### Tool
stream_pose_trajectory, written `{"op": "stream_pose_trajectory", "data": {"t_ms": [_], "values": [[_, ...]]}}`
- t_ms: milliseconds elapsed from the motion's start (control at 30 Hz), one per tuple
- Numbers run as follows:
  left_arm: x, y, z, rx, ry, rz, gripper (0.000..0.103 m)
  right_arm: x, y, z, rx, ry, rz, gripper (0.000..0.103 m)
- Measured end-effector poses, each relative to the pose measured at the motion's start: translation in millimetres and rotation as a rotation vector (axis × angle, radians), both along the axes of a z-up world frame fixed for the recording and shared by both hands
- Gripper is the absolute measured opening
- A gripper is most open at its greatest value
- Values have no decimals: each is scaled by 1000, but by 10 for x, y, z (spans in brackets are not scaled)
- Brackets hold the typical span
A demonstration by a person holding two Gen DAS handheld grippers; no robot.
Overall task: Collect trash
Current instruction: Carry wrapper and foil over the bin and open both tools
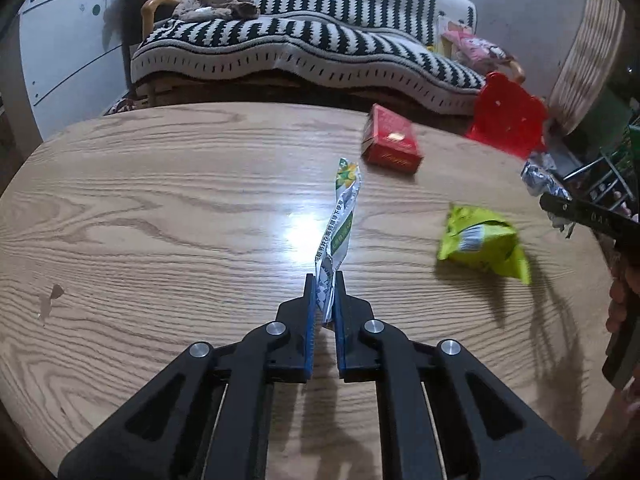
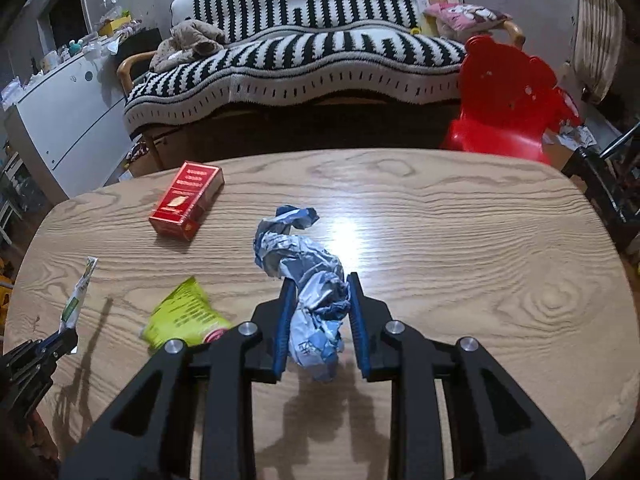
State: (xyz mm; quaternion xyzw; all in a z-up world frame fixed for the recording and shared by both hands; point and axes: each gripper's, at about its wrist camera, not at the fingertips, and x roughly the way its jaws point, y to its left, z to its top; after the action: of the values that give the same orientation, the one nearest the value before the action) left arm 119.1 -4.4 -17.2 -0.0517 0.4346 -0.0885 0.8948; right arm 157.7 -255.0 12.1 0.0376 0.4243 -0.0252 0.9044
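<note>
My left gripper is shut on a thin white-and-green wrapper and holds it above the wooden table. The wrapper also shows at the left of the right wrist view. My right gripper is shut on a crumpled silver-blue wrapper, also held above the table. That wrapper shows at the right edge of the left wrist view. A lime-green snack bag lies on the table between the grippers; it also shows in the right wrist view. A red box lies further back, seen too in the right wrist view.
A sofa with a black-and-white striped blanket stands behind the table. A red plastic child's chair is at the far right corner. A white cabinet stands at the left. A dark metal rack is at the right.
</note>
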Motion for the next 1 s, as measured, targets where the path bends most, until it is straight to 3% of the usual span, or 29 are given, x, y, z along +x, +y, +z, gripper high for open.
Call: {"op": "stream_pose_trajectory", "data": {"t_ms": [267,600,767,1000], "values": [[-426,-280,431,3,-56,-71,7,-632,-94,469,-6,-39,-37,26],[-1291,-1148,981,-3,-135,-296,7,-1930,-394,1048,-27,-114,-118,26],[-1842,-1734,1053,-28,-142,-429,7,-2818,-830,1192,-56,-132,-214,26],[-2587,-2487,915,-47,-104,-591,7,-3923,-1466,1143,-47,-126,-353,26]]}}
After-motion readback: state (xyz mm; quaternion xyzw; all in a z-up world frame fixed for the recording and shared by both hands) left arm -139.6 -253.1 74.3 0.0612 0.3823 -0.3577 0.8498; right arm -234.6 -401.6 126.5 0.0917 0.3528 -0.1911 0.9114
